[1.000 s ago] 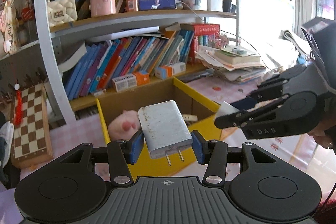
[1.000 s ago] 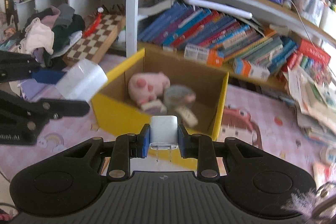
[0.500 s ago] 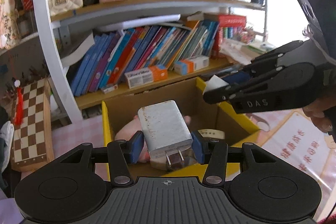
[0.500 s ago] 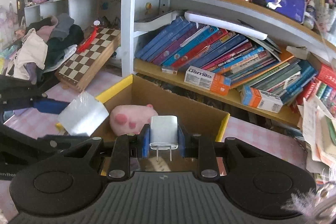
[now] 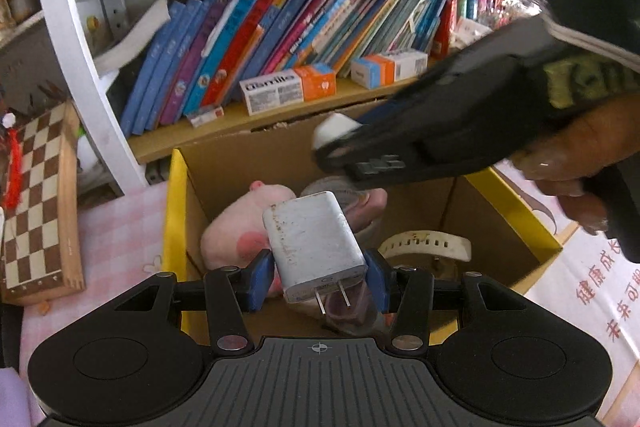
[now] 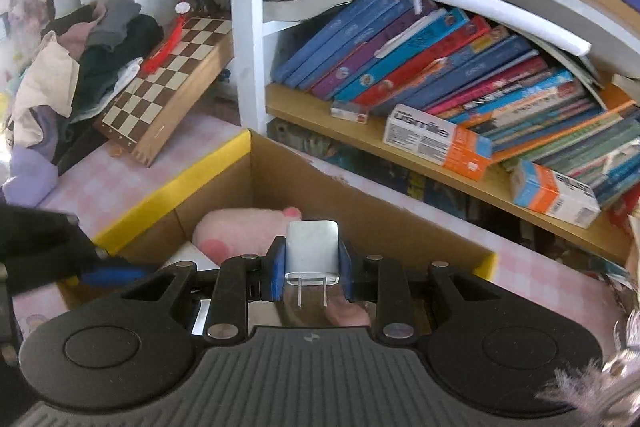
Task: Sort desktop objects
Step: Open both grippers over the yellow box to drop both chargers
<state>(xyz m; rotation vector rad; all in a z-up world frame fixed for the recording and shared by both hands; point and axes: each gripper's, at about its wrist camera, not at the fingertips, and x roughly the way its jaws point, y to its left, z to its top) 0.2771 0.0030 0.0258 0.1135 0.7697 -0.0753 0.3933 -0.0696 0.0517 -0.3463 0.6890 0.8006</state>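
My left gripper (image 5: 318, 277) is shut on a large scuffed white charger (image 5: 314, 247), prongs toward the camera, held above the open yellow-rimmed cardboard box (image 5: 176, 211). My right gripper (image 6: 312, 273) is shut on a small white charger (image 6: 313, 253), also over the box (image 6: 168, 195). In the left wrist view the right gripper (image 5: 340, 137) crosses above the box from the right, a hand on its handle. Inside the box lie a pink plush toy (image 5: 236, 231), a white watch strap (image 5: 426, 245) and a round clear item, partly hidden.
A bookshelf with leaning books (image 5: 280, 39) and small boxes (image 5: 288, 89) stands right behind the box. A wooden chessboard (image 6: 172, 79) leans at the left beside a pile of clothes (image 6: 80, 59). The tabletop has a pink checked cover (image 6: 132, 183).
Both grippers have moved forward from in front of the box to over its opening, each still holding its charger. The shelf looms closer in both views.
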